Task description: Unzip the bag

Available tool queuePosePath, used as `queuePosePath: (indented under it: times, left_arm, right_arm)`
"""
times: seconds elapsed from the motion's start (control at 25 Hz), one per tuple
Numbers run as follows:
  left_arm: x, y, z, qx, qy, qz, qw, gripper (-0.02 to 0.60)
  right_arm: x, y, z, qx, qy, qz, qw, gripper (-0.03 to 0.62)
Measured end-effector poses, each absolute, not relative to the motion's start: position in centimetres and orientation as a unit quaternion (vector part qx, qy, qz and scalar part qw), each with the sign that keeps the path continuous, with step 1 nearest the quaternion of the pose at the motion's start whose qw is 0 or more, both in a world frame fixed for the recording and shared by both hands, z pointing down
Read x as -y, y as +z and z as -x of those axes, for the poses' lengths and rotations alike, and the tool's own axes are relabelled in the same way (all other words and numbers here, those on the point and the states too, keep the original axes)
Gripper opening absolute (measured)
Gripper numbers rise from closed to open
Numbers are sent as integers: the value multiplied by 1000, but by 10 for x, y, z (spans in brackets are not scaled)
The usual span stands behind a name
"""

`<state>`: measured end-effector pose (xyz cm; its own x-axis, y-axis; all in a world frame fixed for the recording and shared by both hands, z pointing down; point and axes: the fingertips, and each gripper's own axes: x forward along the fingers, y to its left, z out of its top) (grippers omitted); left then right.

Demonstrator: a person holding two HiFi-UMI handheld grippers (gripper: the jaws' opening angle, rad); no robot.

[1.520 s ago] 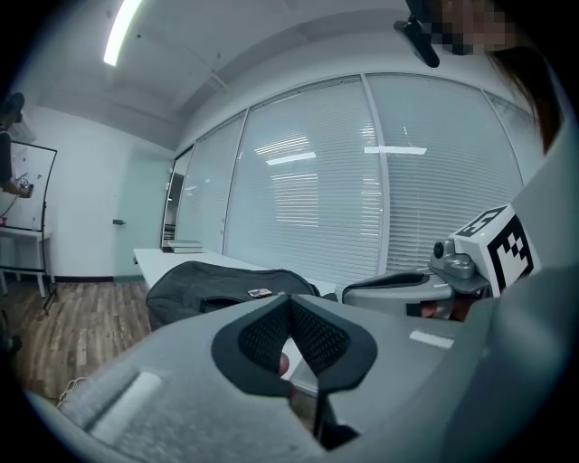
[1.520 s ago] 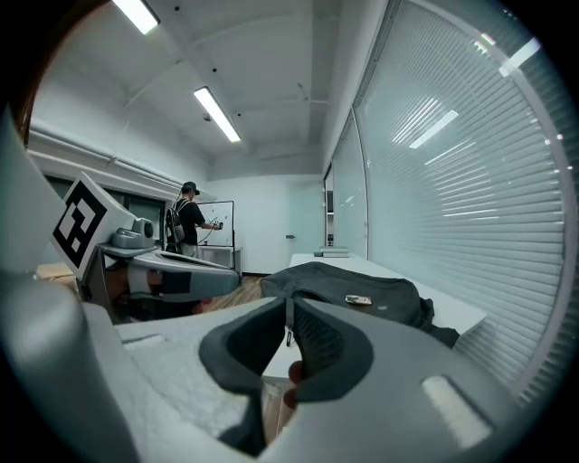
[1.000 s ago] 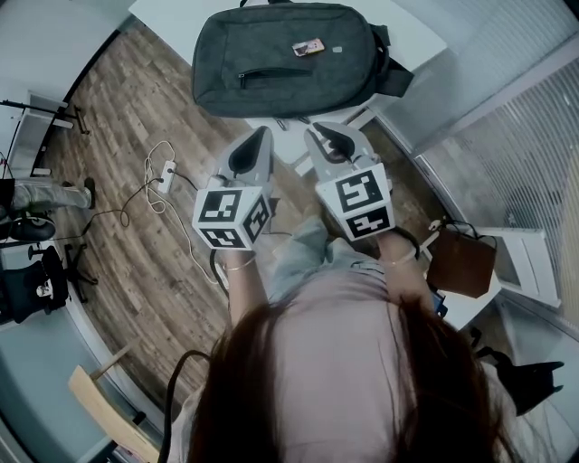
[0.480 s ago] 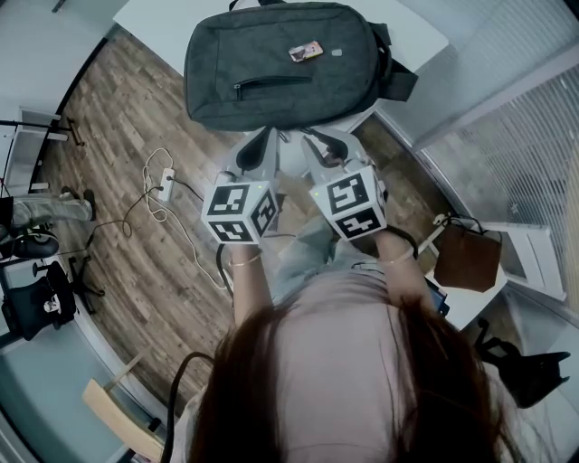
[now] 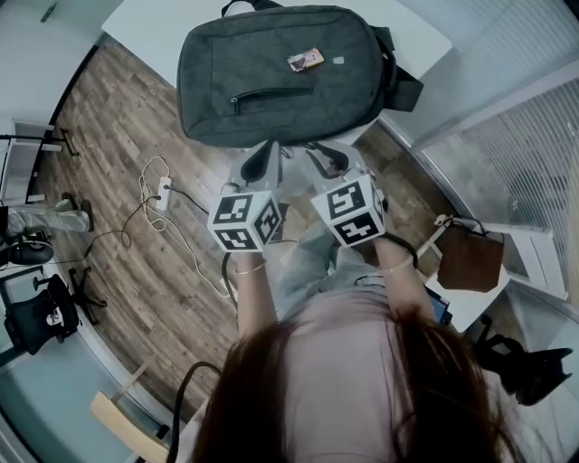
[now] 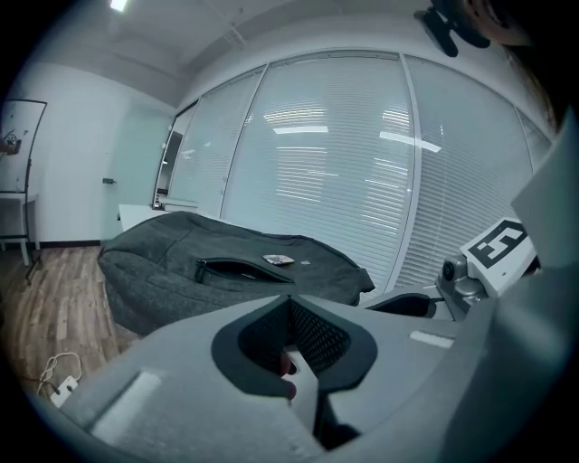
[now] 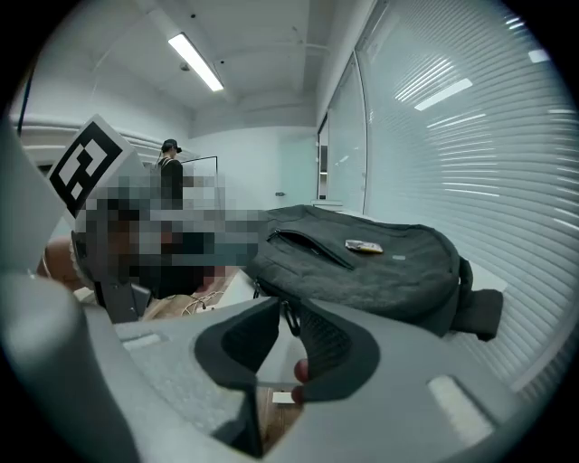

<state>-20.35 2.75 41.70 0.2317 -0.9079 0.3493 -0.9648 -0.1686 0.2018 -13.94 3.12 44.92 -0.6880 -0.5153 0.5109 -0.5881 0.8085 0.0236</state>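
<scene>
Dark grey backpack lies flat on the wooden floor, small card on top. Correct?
No: the backpack lies flat on the white table, not the floor; the head view shows it. The small card is on top.

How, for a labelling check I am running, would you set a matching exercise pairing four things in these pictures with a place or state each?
Things:
1. dark grey fabric backpack
2. white power strip
3. brown bag
4. left gripper

Places or states:
A. on the wood floor
B. jaws together, nothing between them
C. lying on the white table
D. at the person's right, off the table

Pairs: 1-C, 2-A, 3-D, 4-B
</scene>
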Motion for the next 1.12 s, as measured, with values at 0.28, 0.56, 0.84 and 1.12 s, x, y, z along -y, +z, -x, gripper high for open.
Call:
queuePosePath:
  times: [0.28,0.56,0.84,1.12]
  left_arm:
    - [-14,429,207,609,74,-763,203,8]
    - [-4,440,211,601,85,-764,220,8]
    - [4,444,214,586,69,-768,248,8]
    - [9,454,215,580,80,-762,276,8]
  right_arm:
    - [-27,468,145,905,59,-304,293,94]
    - [-24,480,152,895,48,-309,317,109]
    - [-18,484,156,885,42,-323,332,109]
    - [-16,488,159,869,-17,-340,360,32]
